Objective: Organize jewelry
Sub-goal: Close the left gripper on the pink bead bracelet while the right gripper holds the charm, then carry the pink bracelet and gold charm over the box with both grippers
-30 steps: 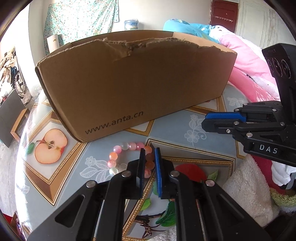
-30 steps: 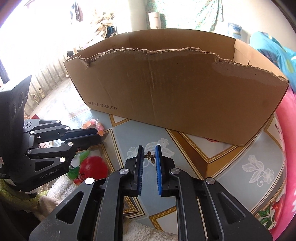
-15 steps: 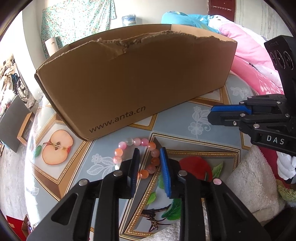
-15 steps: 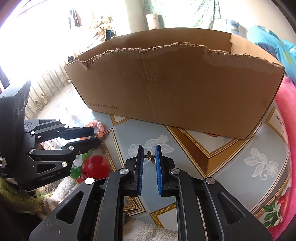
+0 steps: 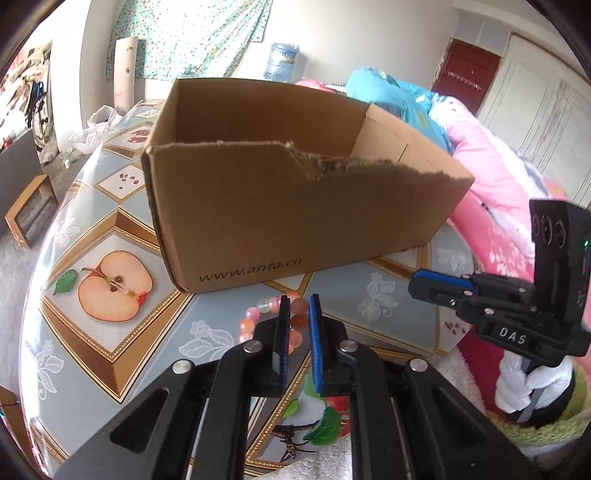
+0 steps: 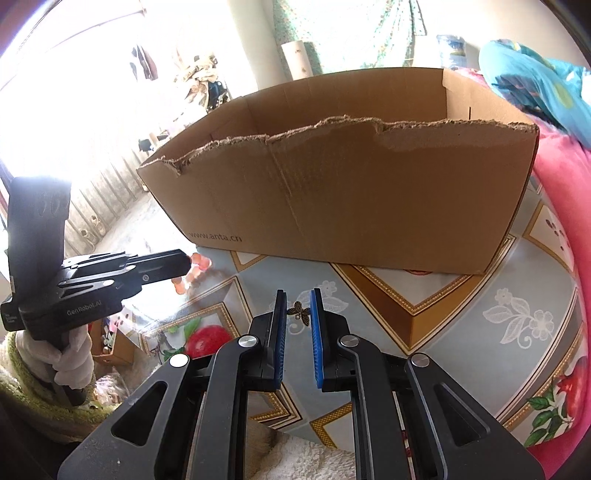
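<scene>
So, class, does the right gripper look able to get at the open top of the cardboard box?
Probably yes. The right gripper, holding a butterfly charm, faces the cardboard box with only bare tablecloth between. The top is open; it would just have to clear the torn near wall.

Matt brown cardboard box (image 5: 295, 206), torn rough rim; glossy beads (image 5: 258, 314); shiny tablecloth (image 5: 110, 350).

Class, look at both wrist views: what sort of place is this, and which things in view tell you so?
Most likely a bedroom in a home. Pink bedding and a blue quilt are piled behind the cardboard box, a floral curtain hangs on the wall, and the table wears a fruit-print tablecloth.
</scene>
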Demonstrator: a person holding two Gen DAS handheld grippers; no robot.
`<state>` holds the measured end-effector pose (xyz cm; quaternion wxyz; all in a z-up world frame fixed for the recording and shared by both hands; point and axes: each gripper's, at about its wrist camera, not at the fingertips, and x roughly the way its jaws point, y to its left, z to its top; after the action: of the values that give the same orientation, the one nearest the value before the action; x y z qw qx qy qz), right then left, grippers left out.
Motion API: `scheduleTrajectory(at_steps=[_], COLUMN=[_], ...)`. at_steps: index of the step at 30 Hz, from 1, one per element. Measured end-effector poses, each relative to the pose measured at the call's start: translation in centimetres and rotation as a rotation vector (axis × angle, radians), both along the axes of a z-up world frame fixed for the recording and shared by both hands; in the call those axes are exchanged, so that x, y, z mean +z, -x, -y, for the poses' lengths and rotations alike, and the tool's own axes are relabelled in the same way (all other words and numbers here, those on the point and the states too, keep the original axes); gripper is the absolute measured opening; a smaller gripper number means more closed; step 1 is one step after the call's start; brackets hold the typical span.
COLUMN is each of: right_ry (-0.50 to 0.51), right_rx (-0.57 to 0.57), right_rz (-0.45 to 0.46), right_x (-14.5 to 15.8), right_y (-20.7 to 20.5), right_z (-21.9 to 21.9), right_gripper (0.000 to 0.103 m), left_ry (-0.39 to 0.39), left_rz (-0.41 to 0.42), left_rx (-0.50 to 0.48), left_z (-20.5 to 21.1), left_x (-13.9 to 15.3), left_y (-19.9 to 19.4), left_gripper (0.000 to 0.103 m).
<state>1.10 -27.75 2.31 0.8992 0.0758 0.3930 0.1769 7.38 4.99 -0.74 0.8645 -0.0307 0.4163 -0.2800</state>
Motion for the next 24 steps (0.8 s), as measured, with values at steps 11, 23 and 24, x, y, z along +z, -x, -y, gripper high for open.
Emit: scheduleTrajectory(at_steps=[11, 23, 24], right_ry=[-0.083, -0.105, -0.103], right_rx=[-0.048, -0.069, -0.068], right_rz=[0.108, 0.246, 0.254], right_x=[4.2, 9.8, 10.1], right_y=[1.3, 0.3, -0.1], right_z=[4.5, 7.0, 7.3], right_gripper=[0.011, 0.011, 0.011], left_ry=[0.311, 0.428, 0.431], left_rz=[0.000, 0.111, 0.114], left_rx=[-0.080, -0.182, -0.182], left_z=[-1.2, 1.4, 1.6], left_x=[5.7, 13.6, 13.8], left_y=[1.5, -0.1, -0.6], left_gripper=[0.009, 0.009, 0.009])
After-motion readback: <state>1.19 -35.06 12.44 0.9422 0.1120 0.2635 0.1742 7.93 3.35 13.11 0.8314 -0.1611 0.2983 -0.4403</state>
